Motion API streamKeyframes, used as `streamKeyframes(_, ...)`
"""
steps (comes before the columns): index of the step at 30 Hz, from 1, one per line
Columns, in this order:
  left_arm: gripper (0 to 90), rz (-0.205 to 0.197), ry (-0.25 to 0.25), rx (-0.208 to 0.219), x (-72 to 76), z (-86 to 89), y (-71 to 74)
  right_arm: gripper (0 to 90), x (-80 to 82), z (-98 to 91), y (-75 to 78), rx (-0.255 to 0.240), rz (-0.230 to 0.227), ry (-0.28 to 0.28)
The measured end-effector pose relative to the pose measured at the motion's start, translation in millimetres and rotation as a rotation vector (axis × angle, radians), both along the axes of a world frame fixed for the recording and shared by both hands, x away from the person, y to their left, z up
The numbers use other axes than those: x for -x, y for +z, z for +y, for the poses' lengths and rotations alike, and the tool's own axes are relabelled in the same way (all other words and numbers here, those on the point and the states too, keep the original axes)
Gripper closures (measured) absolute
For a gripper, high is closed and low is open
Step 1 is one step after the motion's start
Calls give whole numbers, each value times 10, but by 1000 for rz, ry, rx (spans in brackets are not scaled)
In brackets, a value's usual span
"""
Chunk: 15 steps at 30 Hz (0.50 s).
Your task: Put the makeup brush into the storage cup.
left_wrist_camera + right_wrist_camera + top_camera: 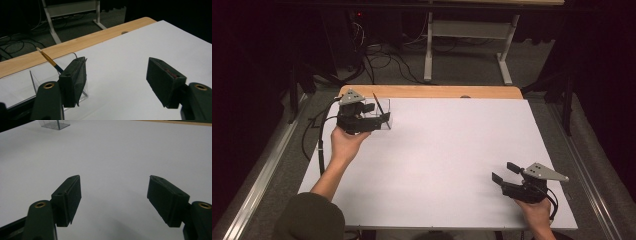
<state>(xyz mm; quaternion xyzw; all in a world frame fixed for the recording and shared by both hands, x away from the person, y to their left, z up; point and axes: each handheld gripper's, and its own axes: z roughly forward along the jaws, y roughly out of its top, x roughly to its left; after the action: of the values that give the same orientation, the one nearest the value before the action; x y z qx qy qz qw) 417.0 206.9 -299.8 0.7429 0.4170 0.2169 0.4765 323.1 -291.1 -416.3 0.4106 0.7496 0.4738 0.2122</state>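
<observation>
White sheet on a wooden table, dark room. Clear box holding a pencil at far left corner; left gripper beside it, right gripper near right edge, both wide apart, empty.

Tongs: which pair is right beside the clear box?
The left tongs, at the table's far left corner. They stand open, one jaw against the clear box holding a pencil. The right tongs hang open over bare white table, near right.
</observation>
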Motion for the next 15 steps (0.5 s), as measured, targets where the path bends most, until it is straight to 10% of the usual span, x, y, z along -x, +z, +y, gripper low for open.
streamKeyframes(15,326,-11,-13,17,138,25,-13,293,2,0,-1,0,1,1)
